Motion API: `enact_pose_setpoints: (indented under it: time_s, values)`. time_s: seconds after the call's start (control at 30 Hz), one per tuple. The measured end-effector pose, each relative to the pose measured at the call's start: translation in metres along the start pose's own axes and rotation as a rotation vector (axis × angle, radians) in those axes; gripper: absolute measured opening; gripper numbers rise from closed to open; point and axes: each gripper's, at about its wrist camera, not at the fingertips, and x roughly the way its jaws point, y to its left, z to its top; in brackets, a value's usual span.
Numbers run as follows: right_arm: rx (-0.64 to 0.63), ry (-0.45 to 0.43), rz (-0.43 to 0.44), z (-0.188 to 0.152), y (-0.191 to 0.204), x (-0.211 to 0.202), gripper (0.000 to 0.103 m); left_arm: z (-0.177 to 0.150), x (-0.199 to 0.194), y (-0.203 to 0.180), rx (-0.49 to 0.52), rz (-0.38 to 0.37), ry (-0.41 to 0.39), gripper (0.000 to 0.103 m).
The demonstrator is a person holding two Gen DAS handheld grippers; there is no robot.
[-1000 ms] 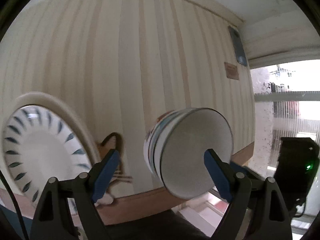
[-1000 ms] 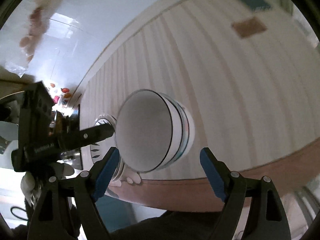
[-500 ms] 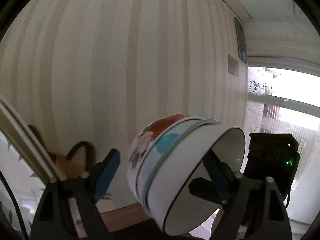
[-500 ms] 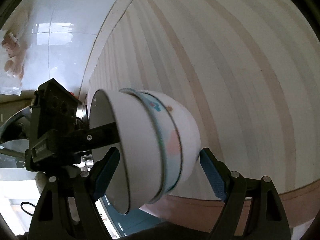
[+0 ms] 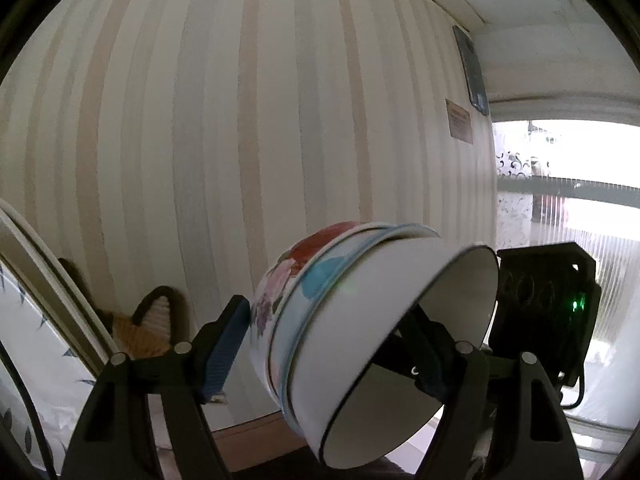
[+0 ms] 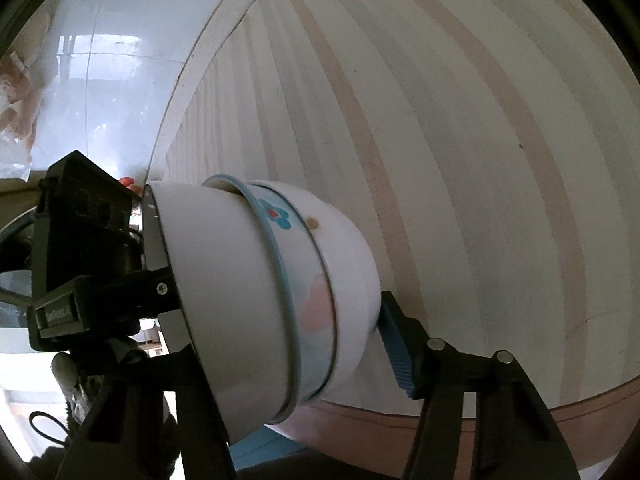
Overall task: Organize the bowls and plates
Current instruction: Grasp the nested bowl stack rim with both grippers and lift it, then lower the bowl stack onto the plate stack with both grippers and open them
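A stack of three nested bowls (image 5: pixel 360 340) lies on its side by the striped wall, mouth toward the right in the left wrist view. The outer one is white with a dark rim; the inner ones carry blue and floral prints. My left gripper (image 5: pixel 322 316) straddles the stack and is closing. Its left pad (image 5: pixel 224 352) sits just short of the floral base, and its other finger reaches into the mouth. My right gripper (image 6: pixel 288 320) is closing too. Its right pad (image 6: pixel 396 344) touches the bowls' (image 6: pixel 260 300) base, and its left finger is hidden behind them.
A white plate with blue leaf marks (image 5: pixel 24 360) stands on edge at the far left, a cream-rimmed one (image 5: pixel 52 280) beside it. An orange and black cat-shaped piece (image 5: pixel 148 324) sits against the wall. A wooden ledge (image 5: pixel 248 440) runs below; a bright window (image 5: pixel 560 200) is at the right.
Both grippers came down and closer to the bowls, which now fill the space between the jaws. The right pad has moved in onto the base, and the left jaws have narrowed.
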Motion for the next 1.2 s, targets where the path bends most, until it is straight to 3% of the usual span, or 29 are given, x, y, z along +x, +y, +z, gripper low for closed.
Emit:
enact_pose_setpoints:
  time_s: [0.53,0.87,1.2]
  values:
    - [-0.026,0.006,0.029,-0.004,0.008,-0.012,0.059,-0.005,-0.029,0.005,-0.029,0.012,-0.056,0.074]
    - [-0.104,0.078,0.052,0.007,0.06,0.003,0.059,-0.016,-0.082,0.042,-0.128,0.024,-0.152,0.074]
    - [-0.242,0.206,0.082,0.005,0.131,0.056,0.059,-0.046,-0.134,0.111,-0.285,0.039,-0.269,0.074]
